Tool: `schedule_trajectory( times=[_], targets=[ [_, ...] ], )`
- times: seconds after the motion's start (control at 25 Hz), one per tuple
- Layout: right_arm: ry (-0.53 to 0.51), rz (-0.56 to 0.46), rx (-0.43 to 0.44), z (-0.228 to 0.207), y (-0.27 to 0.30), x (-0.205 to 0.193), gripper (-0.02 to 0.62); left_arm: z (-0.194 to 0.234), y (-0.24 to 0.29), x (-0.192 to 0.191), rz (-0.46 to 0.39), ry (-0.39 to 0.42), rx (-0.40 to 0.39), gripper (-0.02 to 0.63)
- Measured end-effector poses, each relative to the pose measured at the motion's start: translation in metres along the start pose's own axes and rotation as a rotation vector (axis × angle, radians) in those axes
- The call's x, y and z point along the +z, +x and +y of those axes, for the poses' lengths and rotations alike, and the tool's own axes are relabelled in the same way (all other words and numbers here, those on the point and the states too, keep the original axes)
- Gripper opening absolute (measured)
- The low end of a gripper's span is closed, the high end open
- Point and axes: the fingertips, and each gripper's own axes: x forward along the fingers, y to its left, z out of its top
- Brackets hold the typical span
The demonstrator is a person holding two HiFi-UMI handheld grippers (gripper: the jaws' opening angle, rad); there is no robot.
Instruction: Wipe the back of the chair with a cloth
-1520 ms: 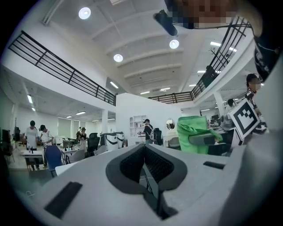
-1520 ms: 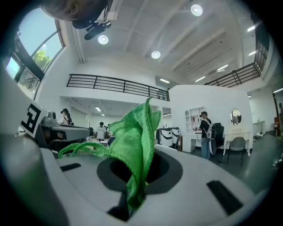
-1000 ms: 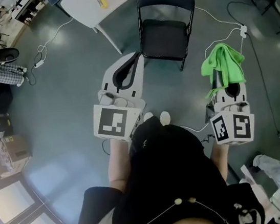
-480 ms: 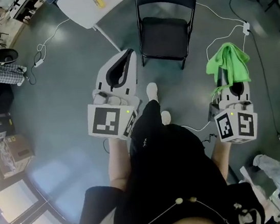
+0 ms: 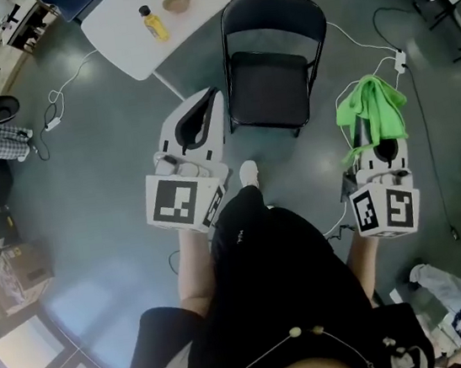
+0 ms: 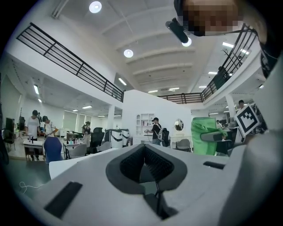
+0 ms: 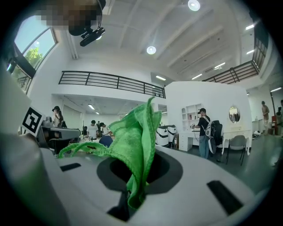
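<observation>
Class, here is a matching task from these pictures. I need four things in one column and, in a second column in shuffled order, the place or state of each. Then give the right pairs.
Things
1. green cloth
2. black folding chair
3. yellow bottle
4. left gripper

Places or states
A. stands on the white table
B. jaws together, nothing between them
C. pinched in the right gripper
D. stands unfolded on the floor, seat bare

Pairs: 1-C, 2-D, 3-A, 4-B
</observation>
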Motion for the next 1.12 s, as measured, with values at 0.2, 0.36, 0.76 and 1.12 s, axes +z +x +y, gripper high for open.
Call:
schedule_trajectory(
  times=[0.2, 0.36, 0.76, 1.12],
  targets=[
    [-0.081, 0.035, -0.005, 0.003, 0.064, -0.008, 0.043, 0.035, 0.044, -0.008, 0.013, 0.019, -0.057, 0.006],
    [-0.18, 0.063, 0.01, 0.005, 0.109, -0.013, 0.043, 0.054, 0.077, -0.02, 0.03, 0.003, -0.082, 0.006],
    [-0.282, 0.108, 0.107, -0.026, 0.24, -0.041, 0.043, 0.086, 0.183, -0.042, 0.021, -0.034, -0.085, 0.006],
    [-0.351, 0.18, 0.22, -0.04, 0.357, -0.098, 0.043, 0.113, 0.267, -0.086, 0.049, -0.084, -0.015, 0.006]
  ],
)
